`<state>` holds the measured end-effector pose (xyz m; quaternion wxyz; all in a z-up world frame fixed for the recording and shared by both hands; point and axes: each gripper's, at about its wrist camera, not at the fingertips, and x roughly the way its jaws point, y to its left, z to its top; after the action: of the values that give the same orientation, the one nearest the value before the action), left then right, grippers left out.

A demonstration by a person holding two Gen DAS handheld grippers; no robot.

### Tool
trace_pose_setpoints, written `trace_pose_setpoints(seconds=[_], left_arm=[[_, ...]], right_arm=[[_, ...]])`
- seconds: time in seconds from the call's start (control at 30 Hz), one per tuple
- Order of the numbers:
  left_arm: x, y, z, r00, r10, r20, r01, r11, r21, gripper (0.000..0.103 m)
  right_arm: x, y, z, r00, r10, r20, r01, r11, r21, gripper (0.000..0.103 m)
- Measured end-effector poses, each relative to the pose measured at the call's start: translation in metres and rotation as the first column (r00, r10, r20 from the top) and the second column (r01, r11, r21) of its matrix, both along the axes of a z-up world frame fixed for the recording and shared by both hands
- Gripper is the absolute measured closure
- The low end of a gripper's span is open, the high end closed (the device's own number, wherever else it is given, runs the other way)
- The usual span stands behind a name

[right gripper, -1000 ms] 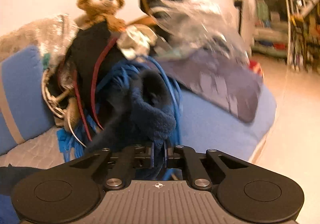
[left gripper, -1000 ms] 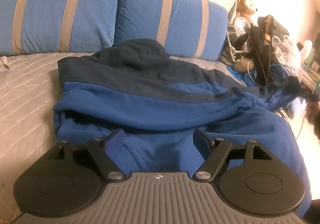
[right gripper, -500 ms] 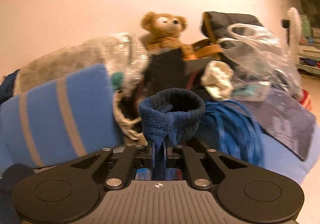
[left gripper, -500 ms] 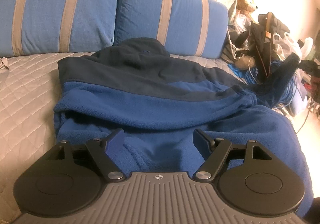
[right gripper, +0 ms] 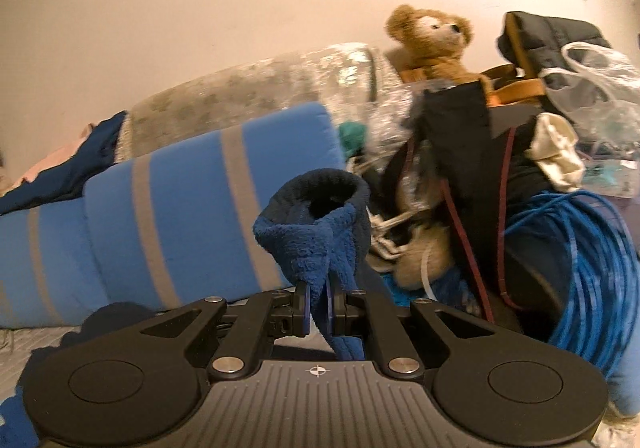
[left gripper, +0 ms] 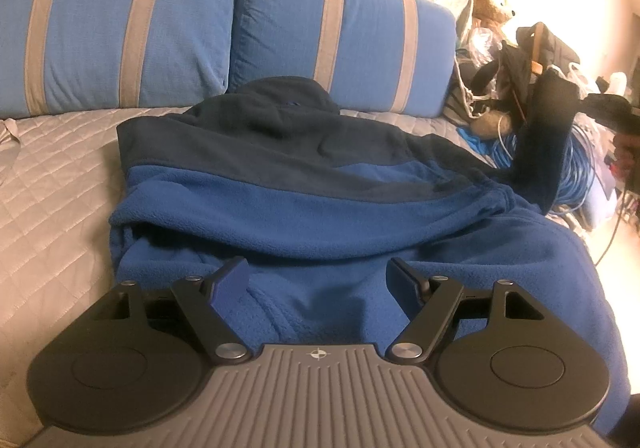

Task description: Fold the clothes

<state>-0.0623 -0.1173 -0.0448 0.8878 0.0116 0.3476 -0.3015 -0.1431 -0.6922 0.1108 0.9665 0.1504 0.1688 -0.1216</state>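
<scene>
Right gripper (right gripper: 318, 304) pinches fleece jacket (left gripper: 320, 216) cuff (right gripper: 320, 208) beside blue cable coil (right gripper: 592, 268); left gripper (left gripper: 318, 280) spread wide, empty; thin pinch may slip, sleeve may snag coil

— How do the left tongs (left gripper: 318, 280) stand?
— Low and level, jaws spread wide with nothing between the blue pads (left gripper: 230, 282).
— And the right tongs (right gripper: 318, 306)?
— Raised off to the right, jaws pressed together on a fold of the sleeve cuff (right gripper: 320, 216), which stands up above the fingertips.
</scene>
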Motion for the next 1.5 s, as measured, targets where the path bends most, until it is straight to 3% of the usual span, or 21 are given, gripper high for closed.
trace_pose_setpoints(seconds=[0.97,1.1,1.3,1.4,1.5], left_arm=[[-0.002,0.004,0.001,1.0,0.004,-0.003,-0.004,1.0,-0.028,0.028],[-0.002,0.012,0.001,0.999,0.052,0.0,-0.051,0.996,-0.068,0.028],[0.009,0.023,0.0,0.993,0.088,-0.074,-0.097,0.987,-0.132,0.028],[0.015,0.024,0.008,0.987,0.132,-0.091,-0.142,0.983,-0.115,0.028],[0.023,0.023,0.027,0.983,0.165,-0.077,-0.174,0.974,-0.144,0.027]], right_arm=[[0.043,0.097,0.006,0.975,0.221,-0.008,-0.22,0.974,0.057,0.094],[0.049,0.127,-0.005,0.959,0.282,-0.031,-0.28,0.959,0.043,0.094],[0.062,0.178,-0.028,0.921,0.378,-0.096,-0.38,0.925,-0.004,0.094],[0.066,0.202,-0.039,0.899,0.414,-0.141,-0.424,0.905,-0.044,0.094],[0.066,0.223,-0.046,0.876,0.445,-0.186,-0.468,0.878,-0.103,0.094]])
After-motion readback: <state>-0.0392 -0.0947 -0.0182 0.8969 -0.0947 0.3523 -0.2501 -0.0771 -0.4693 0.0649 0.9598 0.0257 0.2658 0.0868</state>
